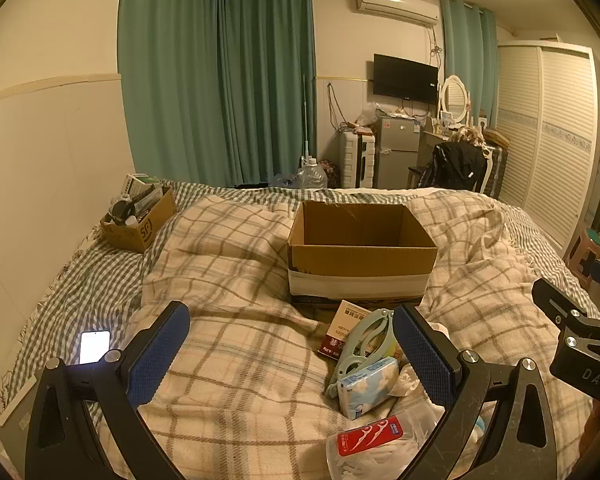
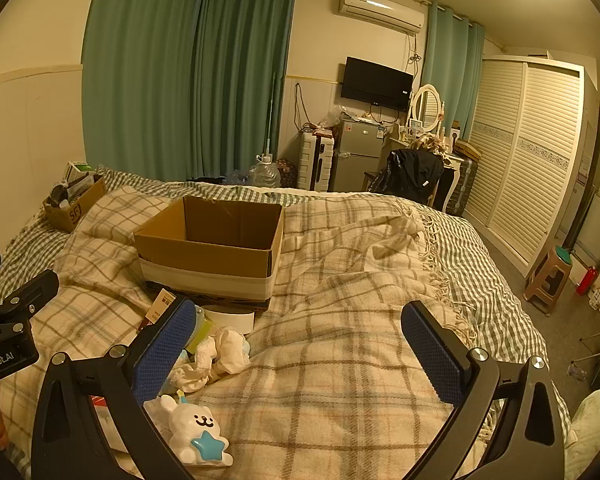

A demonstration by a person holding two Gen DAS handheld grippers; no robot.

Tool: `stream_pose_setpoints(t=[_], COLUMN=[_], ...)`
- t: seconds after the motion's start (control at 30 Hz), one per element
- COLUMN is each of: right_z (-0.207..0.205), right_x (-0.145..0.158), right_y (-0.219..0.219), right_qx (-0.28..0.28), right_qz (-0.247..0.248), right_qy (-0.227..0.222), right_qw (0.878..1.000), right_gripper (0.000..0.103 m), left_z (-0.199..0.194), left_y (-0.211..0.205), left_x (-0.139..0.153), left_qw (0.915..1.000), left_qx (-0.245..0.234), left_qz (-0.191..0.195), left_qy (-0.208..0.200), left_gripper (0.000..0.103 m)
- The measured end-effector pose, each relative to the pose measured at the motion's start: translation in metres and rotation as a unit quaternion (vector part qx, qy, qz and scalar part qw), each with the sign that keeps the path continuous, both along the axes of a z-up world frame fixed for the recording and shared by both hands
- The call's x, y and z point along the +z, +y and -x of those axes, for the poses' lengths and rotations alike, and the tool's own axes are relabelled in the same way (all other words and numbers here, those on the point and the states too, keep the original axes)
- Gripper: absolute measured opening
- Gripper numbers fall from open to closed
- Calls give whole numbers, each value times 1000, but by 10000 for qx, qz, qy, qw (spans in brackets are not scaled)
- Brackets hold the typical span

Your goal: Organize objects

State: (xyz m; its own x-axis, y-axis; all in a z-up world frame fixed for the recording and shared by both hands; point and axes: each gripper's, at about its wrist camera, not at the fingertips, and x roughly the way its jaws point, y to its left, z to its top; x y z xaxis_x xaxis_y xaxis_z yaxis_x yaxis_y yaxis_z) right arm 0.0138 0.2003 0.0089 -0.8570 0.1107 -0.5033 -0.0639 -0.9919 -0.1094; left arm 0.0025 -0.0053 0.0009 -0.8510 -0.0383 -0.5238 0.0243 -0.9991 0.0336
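Left wrist view: the left gripper [image 1: 290,340] hangs over a plaid blanket [image 1: 228,360], jaws spread to their widest and holding nothing. An empty box [image 1: 362,254] sits on the bed just beyond a small heap of clutter: a red-brown carton [image 1: 340,330], a pale green folding tool [image 1: 370,334], a tissue pack [image 1: 366,386] and a red floss pack [image 1: 370,436]. The heap lies near the right-hand finger, not between the pads. The likely first step is to pick one item; the tissue pack looks easiest, taken across its narrow sides and lifted clear before swinging to the box.

Right wrist view: the right gripper [image 2: 296,348] is likewise fully open and empty above bare blanket. Only here appear a white bear toy [image 2: 196,430] with a blue star, crumpled white socks [image 2: 216,354] and a white tape roll [image 2: 232,318] against the box's [image 2: 208,254] front. The left view alone shows a lit phone [image 1: 95,346] and the floss pack.
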Motion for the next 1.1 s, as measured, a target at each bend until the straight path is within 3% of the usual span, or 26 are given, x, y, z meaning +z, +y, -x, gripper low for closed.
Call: stream_pose_setpoints(t=[1.1], right_z=[-6], right_x=[2], right_y=[-2], right_qx=[15], right_qz=[-34], right_qy=[80], right_qw=[10000], right_gripper=[102], left_z=[-6], left_y=[6], left_x=[3], left_qw=[9999], left_qx=[-158], left_qz=[-59], left_qy=[-7], left_gripper=[103])
